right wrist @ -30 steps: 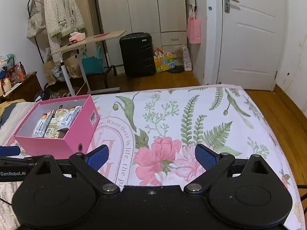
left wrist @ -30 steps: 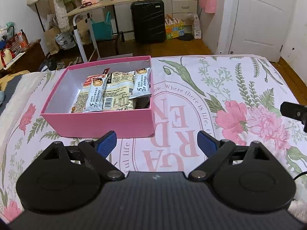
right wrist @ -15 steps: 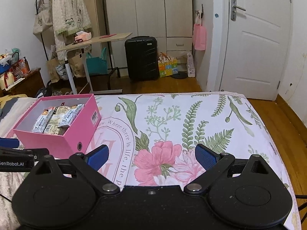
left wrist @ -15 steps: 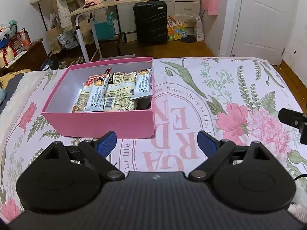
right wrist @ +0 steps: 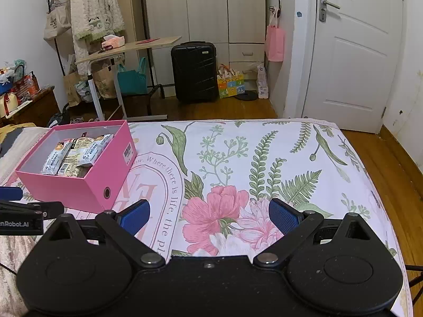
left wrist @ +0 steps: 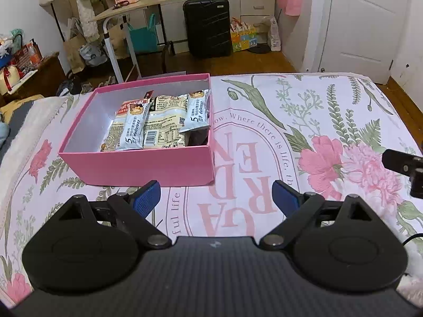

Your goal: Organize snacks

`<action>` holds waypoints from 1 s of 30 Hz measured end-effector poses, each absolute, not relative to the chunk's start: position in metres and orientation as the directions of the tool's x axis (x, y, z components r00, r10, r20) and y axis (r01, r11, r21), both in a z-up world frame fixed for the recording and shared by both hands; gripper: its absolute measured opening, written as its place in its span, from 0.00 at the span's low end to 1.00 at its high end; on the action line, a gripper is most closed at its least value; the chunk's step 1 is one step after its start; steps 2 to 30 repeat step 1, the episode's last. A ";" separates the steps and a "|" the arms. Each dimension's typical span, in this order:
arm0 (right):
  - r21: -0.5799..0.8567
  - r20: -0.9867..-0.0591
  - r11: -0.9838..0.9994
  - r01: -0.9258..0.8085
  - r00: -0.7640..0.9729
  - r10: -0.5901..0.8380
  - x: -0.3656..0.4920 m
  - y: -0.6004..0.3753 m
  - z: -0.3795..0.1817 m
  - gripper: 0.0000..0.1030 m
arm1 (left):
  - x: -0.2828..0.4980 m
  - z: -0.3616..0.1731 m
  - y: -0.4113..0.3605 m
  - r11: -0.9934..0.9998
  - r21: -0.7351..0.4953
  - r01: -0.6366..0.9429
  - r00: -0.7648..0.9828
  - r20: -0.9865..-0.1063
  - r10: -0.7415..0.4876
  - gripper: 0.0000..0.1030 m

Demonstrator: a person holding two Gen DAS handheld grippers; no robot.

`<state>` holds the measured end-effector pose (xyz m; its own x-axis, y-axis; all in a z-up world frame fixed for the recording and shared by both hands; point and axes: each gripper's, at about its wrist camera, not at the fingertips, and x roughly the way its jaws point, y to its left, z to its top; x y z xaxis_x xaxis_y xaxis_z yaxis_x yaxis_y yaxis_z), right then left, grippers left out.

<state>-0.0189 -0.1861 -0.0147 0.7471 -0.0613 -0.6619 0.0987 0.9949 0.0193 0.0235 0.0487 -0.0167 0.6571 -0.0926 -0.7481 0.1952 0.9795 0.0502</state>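
A pink box (left wrist: pixel 137 165) (right wrist: pixel 87 182) sits on the floral bedspread, holding several snack packets (left wrist: pixel 156 121) (right wrist: pixel 71 155) in its right half. My left gripper (left wrist: pixel 215 198) hovers open just in front of the box's near wall, nothing between its blue pads. My right gripper (right wrist: pixel 208 216) is open over the pink flower print, right of the box, with nothing in it. The right gripper's tip (left wrist: pixel 401 163) shows at the right edge of the left wrist view; the left gripper's finger (right wrist: pixel 23 211) shows at the left edge of the right wrist view.
The bedspread (right wrist: pixel 264 158) stretches right of the box to the bed's edge. Beyond the bed stand a black suitcase (right wrist: pixel 194 71), a rolling side table (right wrist: pixel 127 50), a wardrobe and a white door (right wrist: pixel 354 52). Clutter lines the left wall.
Both views have tilted up a little, showing more of the room. The box, the snacks and both grippers' open jaws look the same.
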 end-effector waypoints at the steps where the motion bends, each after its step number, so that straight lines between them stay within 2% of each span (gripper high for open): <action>1: 0.018 -0.664 0.995 0.098 0.745 -0.061 -0.019 -0.186 -0.015 0.96 | 0.022 -0.016 0.048 0.979 0.052 0.199 0.660 -0.745 -0.095 0.89; 30: 0.018 -0.664 0.995 0.098 0.745 -0.061 -0.019 -0.186 -0.015 0.96 | 0.022 -0.016 0.048 0.979 0.052 0.199 0.660 -0.745 -0.095 0.89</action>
